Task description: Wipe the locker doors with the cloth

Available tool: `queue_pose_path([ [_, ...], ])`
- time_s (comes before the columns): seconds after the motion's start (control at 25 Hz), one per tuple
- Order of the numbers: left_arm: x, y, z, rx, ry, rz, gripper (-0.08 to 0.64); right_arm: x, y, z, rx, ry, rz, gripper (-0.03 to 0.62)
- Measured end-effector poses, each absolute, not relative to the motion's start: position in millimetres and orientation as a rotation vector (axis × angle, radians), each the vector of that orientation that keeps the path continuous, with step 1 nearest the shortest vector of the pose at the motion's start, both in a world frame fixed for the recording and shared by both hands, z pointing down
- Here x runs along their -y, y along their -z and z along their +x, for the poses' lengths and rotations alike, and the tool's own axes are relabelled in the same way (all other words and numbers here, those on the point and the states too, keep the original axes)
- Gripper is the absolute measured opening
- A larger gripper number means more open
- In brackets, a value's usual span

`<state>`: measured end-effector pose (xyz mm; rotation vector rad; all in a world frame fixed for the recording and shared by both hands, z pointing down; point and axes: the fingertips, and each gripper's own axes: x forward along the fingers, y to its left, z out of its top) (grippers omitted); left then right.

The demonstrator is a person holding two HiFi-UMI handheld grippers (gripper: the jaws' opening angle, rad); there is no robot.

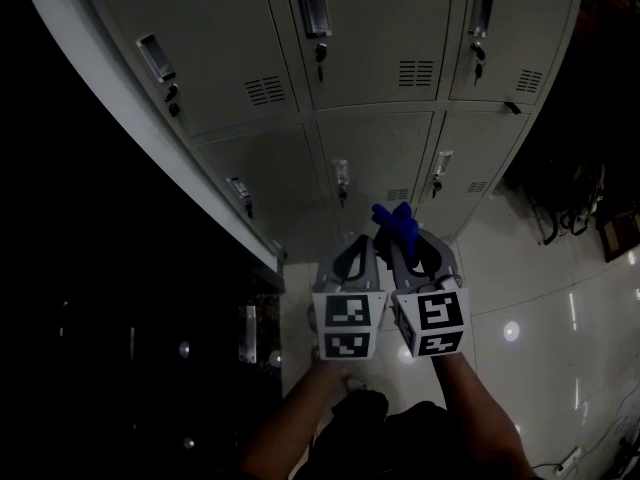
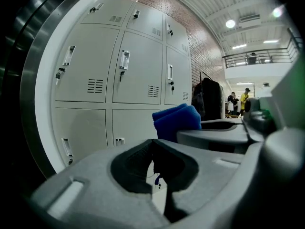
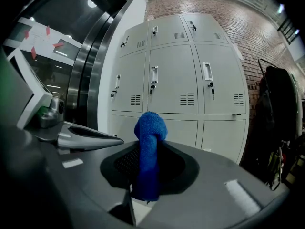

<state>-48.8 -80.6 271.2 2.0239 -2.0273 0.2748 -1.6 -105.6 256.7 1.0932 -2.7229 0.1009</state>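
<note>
**Blue cloth pinched in the right gripper, facing the lockers**

The right gripper (image 3: 148, 152) is clamped on a folded blue terry cloth (image 3: 150, 128), which stands upright between its jaws, its rounded top poking above them. The left gripper (image 2: 153, 146) sits just beside it with jaws closed together and nothing between them. In its own view the cloth (image 2: 176, 120) shows off to the right. Both grippers point at the bank of pale grey metal locker doors (image 1: 370, 38) – two rows, each door with a handle, keyed lock and vent slots. The cloth (image 1: 396, 223) is clear of the doors, not touching them.
</note>
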Motion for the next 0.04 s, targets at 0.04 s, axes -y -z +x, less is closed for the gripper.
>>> queue_pose_path([
  [0.04,79.8,-272.2,-46.1,2.025,-0.282,2.025,0.003,105.1,-257.1,0.3,2.723,-0.103,1.091,0.083],
])
